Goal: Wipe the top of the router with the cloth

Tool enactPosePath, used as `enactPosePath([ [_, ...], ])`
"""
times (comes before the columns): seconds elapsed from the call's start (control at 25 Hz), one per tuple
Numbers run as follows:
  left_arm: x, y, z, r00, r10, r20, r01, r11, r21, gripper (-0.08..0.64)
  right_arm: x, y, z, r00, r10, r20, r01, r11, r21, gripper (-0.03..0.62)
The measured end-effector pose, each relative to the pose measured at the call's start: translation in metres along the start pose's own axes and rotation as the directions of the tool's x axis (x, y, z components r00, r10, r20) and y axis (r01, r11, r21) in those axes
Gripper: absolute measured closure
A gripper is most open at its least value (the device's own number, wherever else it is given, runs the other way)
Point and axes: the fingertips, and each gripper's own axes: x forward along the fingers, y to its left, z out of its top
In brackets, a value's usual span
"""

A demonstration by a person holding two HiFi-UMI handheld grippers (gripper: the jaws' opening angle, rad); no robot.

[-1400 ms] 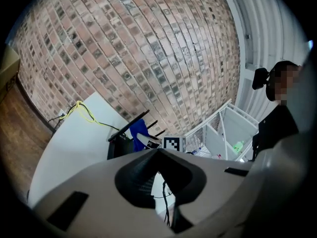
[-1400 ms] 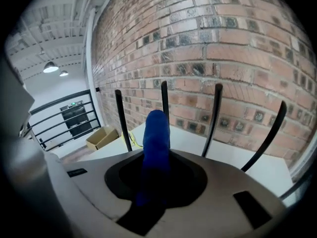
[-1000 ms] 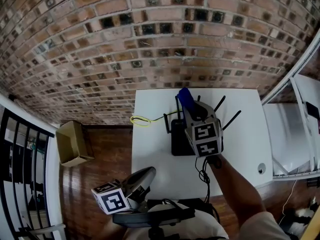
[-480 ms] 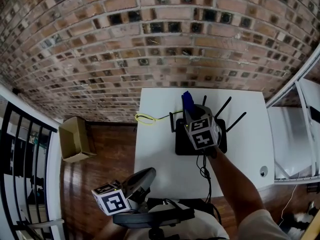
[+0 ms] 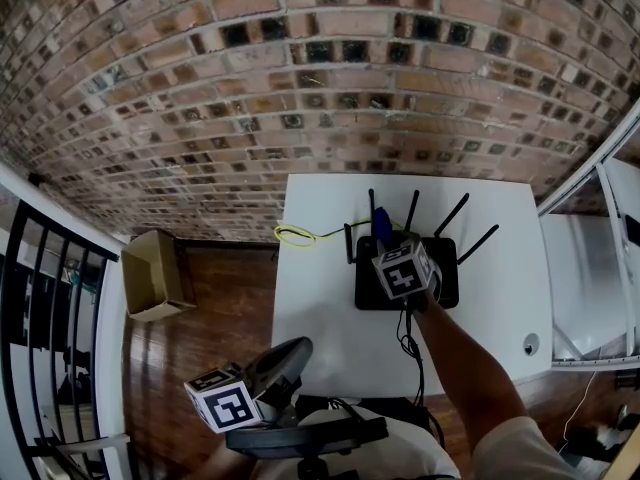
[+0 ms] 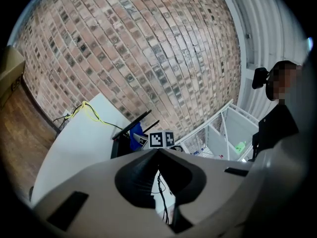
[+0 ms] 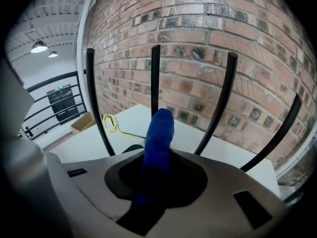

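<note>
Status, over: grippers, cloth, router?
Right gripper shut on blue cloth, over router top. Left gripper shut, empty, away from router. Antennas upright just past the cloth.

No legible txt, labels, brands or nos. on anything in any view.

A brick wall (image 5: 300, 68) rises behind a white table (image 5: 320, 298). The floor (image 5: 220, 308) is reddish wood; a cardboard box (image 5: 155, 273) sits on it near a black railing (image 5: 40, 298). A white rack (image 5: 590, 258) stands at the table's right.
</note>
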Motion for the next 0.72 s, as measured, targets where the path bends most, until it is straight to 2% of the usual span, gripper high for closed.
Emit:
enactPosePath([
  [0.12,-0.001,0.001,0.0,1.0,0.005,0.004,-0.005,1.0,-0.001,0.541,0.006,0.005,-0.011,0.999,0.022,-0.048,-0.021,1.0,0.003,0.488],
  [0.4,0.001,-0.003,0.0,1.0,-0.014,-0.002,0.014,1.0,0.002,0.541,-0.001,0.013,-0.014,0.994,0.091,-0.065,-0.09,0.996,0.021,0.489],
  [0.56,0.006,-0.006,-0.002,0.999,-0.03,-0.023,0.03,1.0,0.006,0.541,-0.02,-0.006,-0.006,0.999,0.028,-0.02,-0.027,0.998,0.052,0.488],
  [0.72,0.013,-0.013,-0.004,0.998,-0.05,-0.041,0.05,0.999,0.007,0.541,-0.049,-0.019,0.021,0.997,-0.012,0.075,0.008,0.999,0.052,0.488],
])
